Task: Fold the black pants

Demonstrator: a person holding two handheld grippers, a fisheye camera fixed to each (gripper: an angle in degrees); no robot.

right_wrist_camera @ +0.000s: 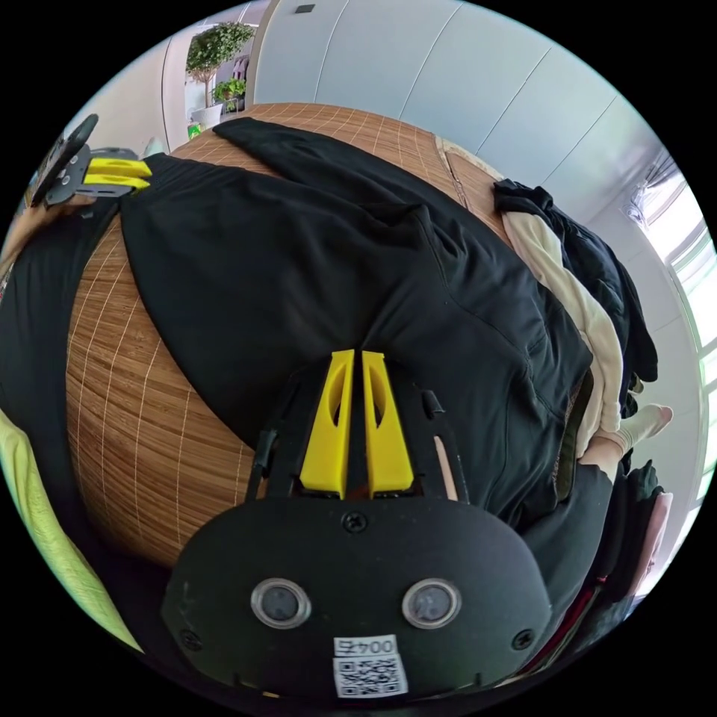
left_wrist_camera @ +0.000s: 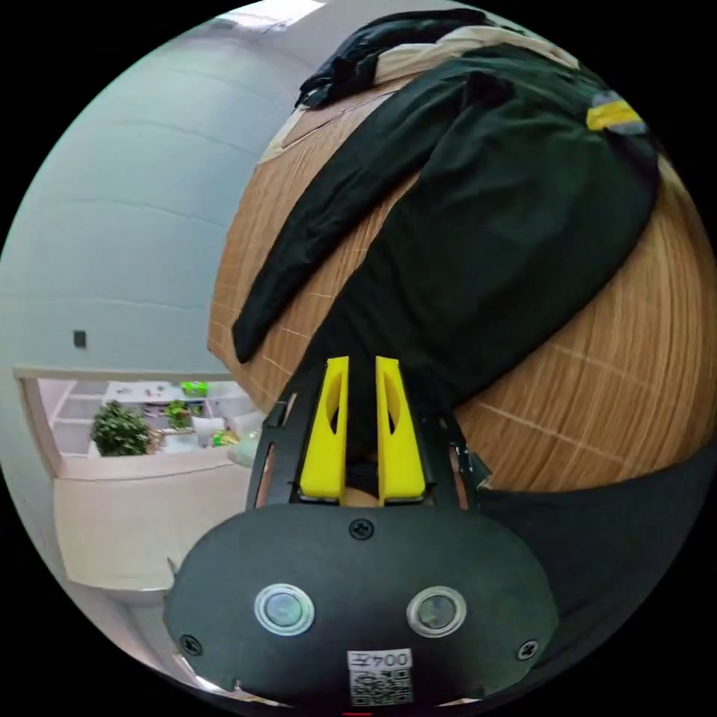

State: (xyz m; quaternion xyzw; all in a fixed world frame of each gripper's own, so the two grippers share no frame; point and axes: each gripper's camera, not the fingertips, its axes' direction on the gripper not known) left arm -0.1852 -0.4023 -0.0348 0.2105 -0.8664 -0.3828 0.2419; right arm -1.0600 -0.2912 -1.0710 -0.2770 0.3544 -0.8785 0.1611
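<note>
The black pants (left_wrist_camera: 478, 224) lie spread on a bamboo mat (left_wrist_camera: 635, 373), with one leg (left_wrist_camera: 328, 216) stretched out apart from the other. My left gripper (left_wrist_camera: 362, 364) is shut on the hem end of the nearer leg, with black cloth between its yellow jaws. In the right gripper view the pants (right_wrist_camera: 358, 254) cover the middle of the mat (right_wrist_camera: 134, 388). My right gripper (right_wrist_camera: 357, 357) is shut on the pants' near edge at the waist end. The left gripper (right_wrist_camera: 118, 172) holds the leg end at that view's upper left. The right gripper (left_wrist_camera: 611, 113) appears at the pants' waist.
A heap of black and cream clothes (right_wrist_camera: 590, 314) lies past the waist end of the mat, also seen as a clothes heap (left_wrist_camera: 388, 52). A person's dark clothing (left_wrist_camera: 620, 523) borders the mat's near edge. Pale walls (left_wrist_camera: 127, 209) and a plant (left_wrist_camera: 119, 429) stand beyond.
</note>
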